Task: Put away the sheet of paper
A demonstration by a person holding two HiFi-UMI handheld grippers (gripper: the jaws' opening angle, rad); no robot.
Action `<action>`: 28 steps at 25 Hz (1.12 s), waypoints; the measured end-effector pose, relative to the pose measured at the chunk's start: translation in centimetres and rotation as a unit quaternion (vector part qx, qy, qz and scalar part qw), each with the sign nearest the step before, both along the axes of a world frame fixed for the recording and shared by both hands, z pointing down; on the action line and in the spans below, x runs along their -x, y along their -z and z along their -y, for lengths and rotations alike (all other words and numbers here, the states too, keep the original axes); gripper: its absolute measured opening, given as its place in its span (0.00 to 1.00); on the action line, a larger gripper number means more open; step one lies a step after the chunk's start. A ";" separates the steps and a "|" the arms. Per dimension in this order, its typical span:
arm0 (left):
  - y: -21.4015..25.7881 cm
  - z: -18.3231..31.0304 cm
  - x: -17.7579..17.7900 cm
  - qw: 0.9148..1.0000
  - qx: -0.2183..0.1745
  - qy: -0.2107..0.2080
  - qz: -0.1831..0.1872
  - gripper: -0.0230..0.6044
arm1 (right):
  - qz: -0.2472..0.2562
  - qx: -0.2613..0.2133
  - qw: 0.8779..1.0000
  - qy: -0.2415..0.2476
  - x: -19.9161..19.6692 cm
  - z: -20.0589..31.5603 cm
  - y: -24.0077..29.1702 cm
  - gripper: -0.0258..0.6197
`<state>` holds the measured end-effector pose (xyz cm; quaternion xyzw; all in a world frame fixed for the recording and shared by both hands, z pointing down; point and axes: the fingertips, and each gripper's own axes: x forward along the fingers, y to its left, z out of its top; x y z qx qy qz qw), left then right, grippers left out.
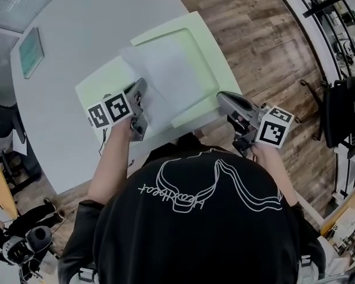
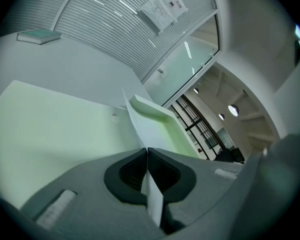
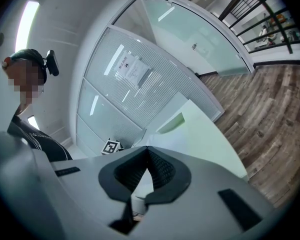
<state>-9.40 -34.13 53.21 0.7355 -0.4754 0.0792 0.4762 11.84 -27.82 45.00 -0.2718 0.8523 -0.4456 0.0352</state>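
A pale green folder (image 1: pixel 103 83) lies open on the white table (image 1: pixel 77 16). The white sheet of paper (image 1: pixel 165 78) rests across its middle. My left gripper (image 1: pixel 140 85) is shut on the sheet's near edge; in the left gripper view the paper (image 2: pixel 140 126) runs up out of the closed jaws of the left gripper (image 2: pixel 147 149). My right gripper (image 1: pixel 220 95) sits at the folder's right edge, its jaw tips together on the tilted-up green cover (image 1: pixel 208 46). In the right gripper view that cover (image 3: pixel 195 129) spreads away from the right gripper (image 3: pixel 147 148).
A teal notebook (image 1: pixel 31 51) lies at the table's far left. Wooden floor (image 1: pixel 266 40) runs along the table's right side, with a black chair (image 1: pixel 343 108) on it. A glass partition (image 2: pixel 115 24) stands behind the table. A person (image 3: pixel 27 104) shows at the left of the right gripper view.
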 end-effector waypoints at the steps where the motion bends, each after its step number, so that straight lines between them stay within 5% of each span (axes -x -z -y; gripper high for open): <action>1: -0.1 0.1 -0.2 1.000 0.000 0.002 -0.001 0.05 | 0.002 -0.001 1.000 -0.001 -0.1 0.0 0.0 0.05; 28: -1.3 2.5 -7.0 1.000 0.016 -0.014 0.000 0.06 | 0.011 0.012 0.999 -0.051 -4.1 -1.0 -1.5 0.05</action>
